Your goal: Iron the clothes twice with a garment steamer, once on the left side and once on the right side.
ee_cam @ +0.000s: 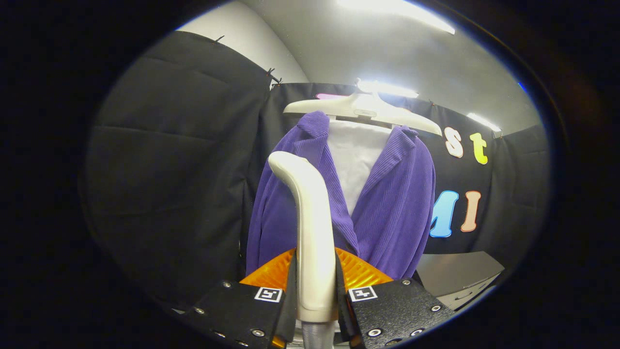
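**Steamer gripped in front of the hanging jacket**

Gripper view: the hand-held gripper (316,291) has its two black fingers (387,305) pressed in on the white handle of the steamer (310,228), one finger at each side, so it is pinching the steamer. The handle rises upright from between the fingers and curves over to the left at its top. Behind the fingers, at the handle's base, an orange ribbed part (361,274) spreads out to both sides.

Just beyond the steamer hangs a purple jacket (392,208), open at the front over a white shirt (356,160). Both are on a white hanger (363,110) high up against the black cloth wall (169,160). The handle's top overlaps the jacket's left front panel; I cannot tell whether they touch. Far right and low, past the jacket, sits a grey surface (460,271).
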A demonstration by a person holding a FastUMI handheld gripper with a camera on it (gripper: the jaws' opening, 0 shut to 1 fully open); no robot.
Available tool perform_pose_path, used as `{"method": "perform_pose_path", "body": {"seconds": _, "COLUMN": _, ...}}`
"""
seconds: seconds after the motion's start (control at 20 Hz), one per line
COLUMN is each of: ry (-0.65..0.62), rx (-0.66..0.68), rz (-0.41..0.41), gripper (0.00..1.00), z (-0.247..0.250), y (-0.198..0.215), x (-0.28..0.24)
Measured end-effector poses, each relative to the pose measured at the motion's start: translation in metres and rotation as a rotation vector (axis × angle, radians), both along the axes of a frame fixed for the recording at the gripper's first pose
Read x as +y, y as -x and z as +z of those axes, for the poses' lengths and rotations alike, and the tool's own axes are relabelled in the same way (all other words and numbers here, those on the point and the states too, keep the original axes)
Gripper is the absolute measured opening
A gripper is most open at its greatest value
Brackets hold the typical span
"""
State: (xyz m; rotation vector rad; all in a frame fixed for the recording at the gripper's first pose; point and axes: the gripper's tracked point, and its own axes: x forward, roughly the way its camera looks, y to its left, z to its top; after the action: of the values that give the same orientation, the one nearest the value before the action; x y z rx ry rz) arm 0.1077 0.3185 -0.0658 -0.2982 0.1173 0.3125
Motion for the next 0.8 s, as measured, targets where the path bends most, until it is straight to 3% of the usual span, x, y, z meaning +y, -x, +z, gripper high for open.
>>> {"method": "perform_pose_path", "body": {"seconds": 0.6, "ry": 0.054, "rx": 0.040, "rz": -0.009, "gripper": 0.36, "z": -0.052, "y": 0.015, "x": -0.015}}
{"method": "perform_pose_path", "body": {"seconds": 0.8, "ry": 0.060, "rx": 0.140, "rz": 0.005, "gripper": 0.36, "z": -0.090, "y": 0.018, "x": -0.015}}
